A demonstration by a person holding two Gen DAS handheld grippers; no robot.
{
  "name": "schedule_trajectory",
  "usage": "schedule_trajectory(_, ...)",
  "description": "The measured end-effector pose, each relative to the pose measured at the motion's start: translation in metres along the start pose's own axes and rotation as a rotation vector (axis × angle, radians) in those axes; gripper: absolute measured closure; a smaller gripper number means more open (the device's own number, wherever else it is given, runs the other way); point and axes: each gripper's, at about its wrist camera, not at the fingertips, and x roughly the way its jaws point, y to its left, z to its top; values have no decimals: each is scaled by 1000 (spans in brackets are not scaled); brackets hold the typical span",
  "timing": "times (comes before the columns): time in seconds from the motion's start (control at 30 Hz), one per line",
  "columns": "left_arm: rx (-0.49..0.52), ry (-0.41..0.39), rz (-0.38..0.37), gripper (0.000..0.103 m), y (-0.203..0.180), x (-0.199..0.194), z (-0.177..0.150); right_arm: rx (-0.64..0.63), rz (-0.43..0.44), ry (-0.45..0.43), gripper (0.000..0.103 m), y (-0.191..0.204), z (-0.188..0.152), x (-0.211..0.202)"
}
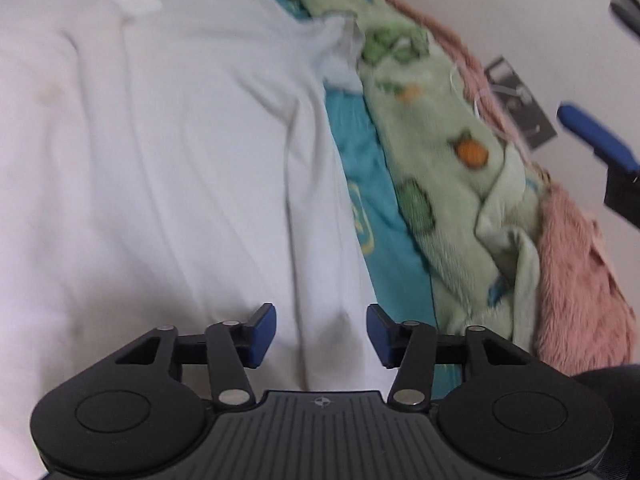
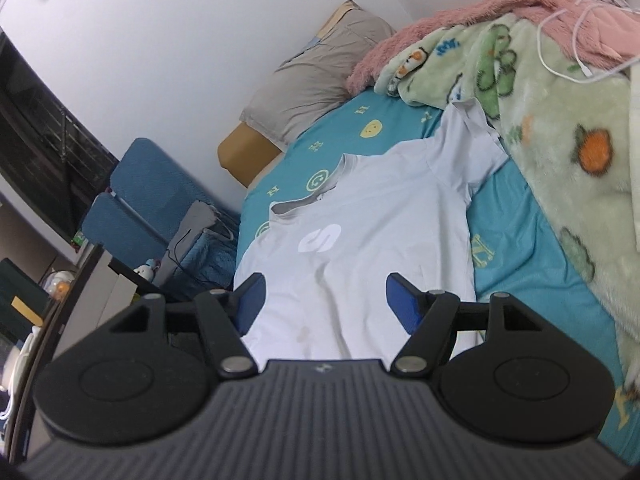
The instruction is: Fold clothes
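Observation:
A white T-shirt lies spread front up on the teal bed sheet, collar toward the pillow and one short sleeve reaching the blankets. In the left wrist view the shirt fills the left and middle, wrinkled. My left gripper hovers close over the cloth near its right edge, jaws apart with nothing pinched between them. My right gripper stands open above the shirt's lower part, holding nothing. One blue fingertip of the right gripper shows at the right edge of the left wrist view.
A green patterned fleece blanket and a pink fuzzy blanket are heaped along the wall side of the bed. A white cable lies on them. A grey pillow sits at the head, and a blue chair stands beside the bed.

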Motion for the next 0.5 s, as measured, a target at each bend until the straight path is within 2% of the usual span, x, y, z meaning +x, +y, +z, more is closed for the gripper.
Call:
schedule_trajectory(0.1,33,103,-61,55,-14,20,-7,7,3,-11,33,-2,-5,-4)
schedule_trajectory(0.17,61,152,-47,55,-25,29,-9,11,16,-14,33,-3,-5,-4)
schedule_trajectory(0.2,78,162,-33,59,-31,33,-10,12,22,-16,33,-4,-4,-4)
schedule_trajectory(0.23,96,171,-20,64,-37,37,-10,10,25,-20,33,-6,-4,-4)
schedule_trajectory(0.3,114,179,-17,96,-49,43,-7,11,17,-26,33,-11,-3,-3)
schedule_trajectory(0.4,145,185,-49,96,-67,53,-2,25,5,-34,33,-21,-2,-2)
schedule_trajectory(0.5,192,211,-21,96,-81,71,-1,54,-2,-41,33,-34,1,1)
